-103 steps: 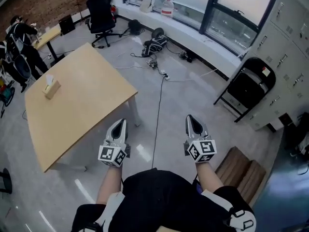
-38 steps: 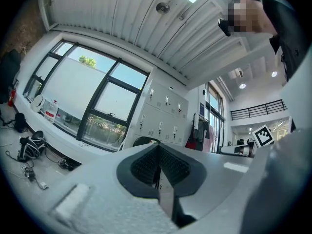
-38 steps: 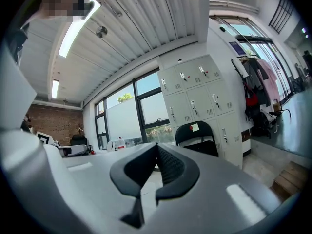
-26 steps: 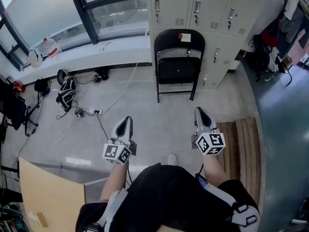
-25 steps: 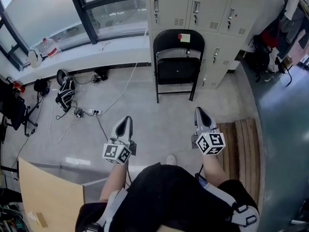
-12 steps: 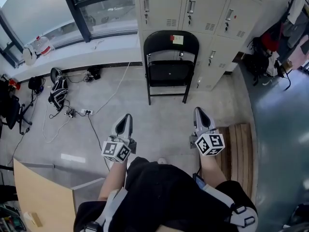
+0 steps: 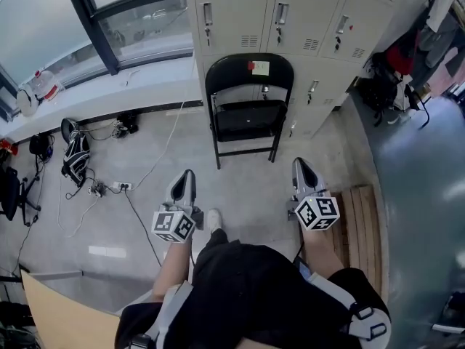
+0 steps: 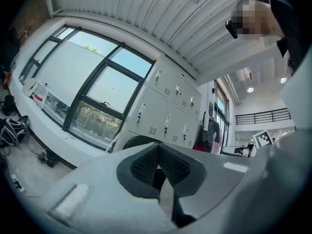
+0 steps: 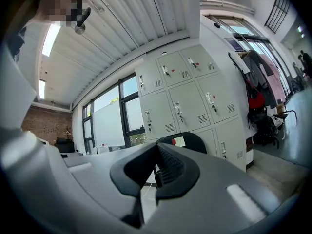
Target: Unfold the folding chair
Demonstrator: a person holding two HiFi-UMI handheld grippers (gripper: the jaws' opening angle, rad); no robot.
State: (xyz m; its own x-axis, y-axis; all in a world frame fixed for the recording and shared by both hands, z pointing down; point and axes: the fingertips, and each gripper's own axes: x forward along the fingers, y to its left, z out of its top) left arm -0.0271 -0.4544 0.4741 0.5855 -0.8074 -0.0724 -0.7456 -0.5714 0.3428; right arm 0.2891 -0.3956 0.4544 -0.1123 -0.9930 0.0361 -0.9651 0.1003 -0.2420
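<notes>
Here, from steeply above, grey floor point(image 7: 240, 187) across most of the field. Along the top edge, a bank of pale lockers point(image 7: 290, 13); to their left, a dark-framed window point(image 7: 123, 20) over a white sill. At lower right, a slatted wooden platform point(image 7: 362, 224), just beside the person's right leg.

Top centre, the black folding chair point(image 7: 247, 107): stands on the floor with its back against the lockers, ahead of both grippers and well apart from them. How far folded, not clear from this angle.

At left, near the sill, a black bag point(image 7: 75, 155) and a tangle of cables point(image 7: 98, 190).

Below centre, the left gripper point(image 7: 187, 177) and the right gripper point(image 7: 298, 166), side by side, both pointing toward the chair. In the left gripper view and the right gripper view alike, jaws clenched pad to pad, grasping nothing. Behind each gripper, a marker cube point(image 7: 173, 225).

Between the grippers, a white shoe point(image 7: 213, 220). Smallest, a pale label point(image 7: 259, 67) with a red patch, on the chair's backrest.
</notes>
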